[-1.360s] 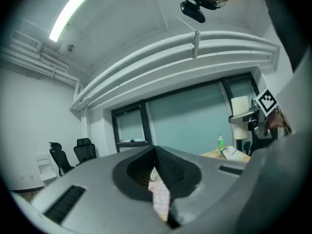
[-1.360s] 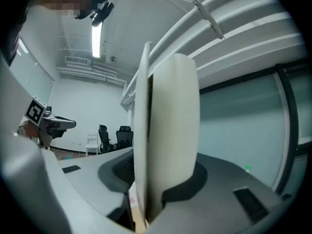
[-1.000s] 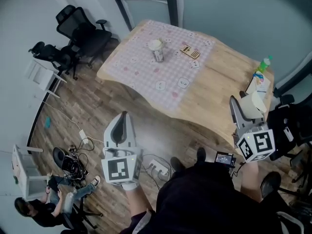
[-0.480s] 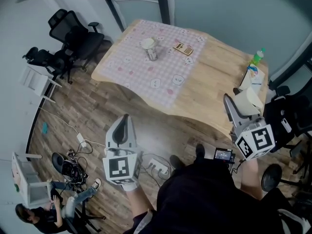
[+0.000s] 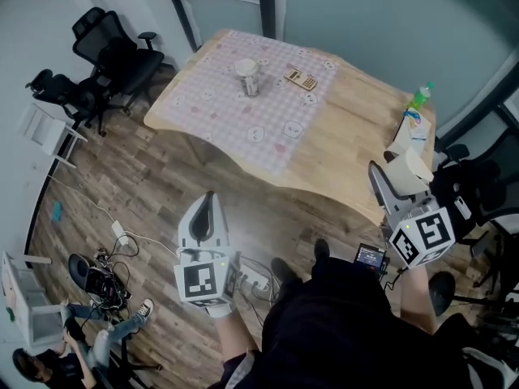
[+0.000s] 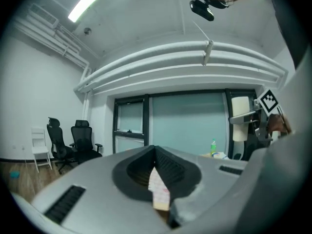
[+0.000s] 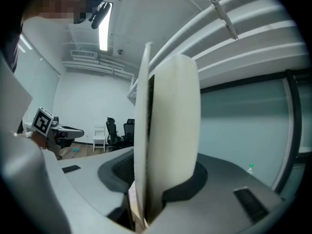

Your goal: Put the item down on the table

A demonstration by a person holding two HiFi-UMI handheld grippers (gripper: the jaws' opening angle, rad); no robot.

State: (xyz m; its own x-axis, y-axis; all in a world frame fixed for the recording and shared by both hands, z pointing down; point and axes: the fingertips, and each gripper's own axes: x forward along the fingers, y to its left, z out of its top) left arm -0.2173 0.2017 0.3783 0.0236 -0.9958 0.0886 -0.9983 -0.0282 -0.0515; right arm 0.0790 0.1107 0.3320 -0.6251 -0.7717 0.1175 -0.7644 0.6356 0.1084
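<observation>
My right gripper [image 5: 403, 171] is shut on a cream-white cylinder [image 5: 418, 167], held upright in the air just off the near right corner of the wooden table [image 5: 357, 160]. In the right gripper view the cylinder [image 7: 173, 130] fills the middle, with a thin white edge along its left side. The same cylinder [image 6: 240, 126] shows at the right of the left gripper view. My left gripper [image 5: 208, 203] hangs over the wood floor in front of the table, its jaws closed to a thin slit with nothing in them.
A pink checked cloth [image 5: 243, 112] covers the table's far half, with a jar [image 5: 247, 77] and a small wooden piece [image 5: 301, 79] on it. A green bottle [image 5: 418, 97] and papers [image 5: 410, 132] stand near the right edge. Office chairs [image 5: 113, 55], floor cables [image 5: 105, 274] and a seated person [image 5: 49, 355] lie left.
The table has drifted up and left in the head view. Both grippers keep their places in front of me, and the right one holds the cylinder as before.
</observation>
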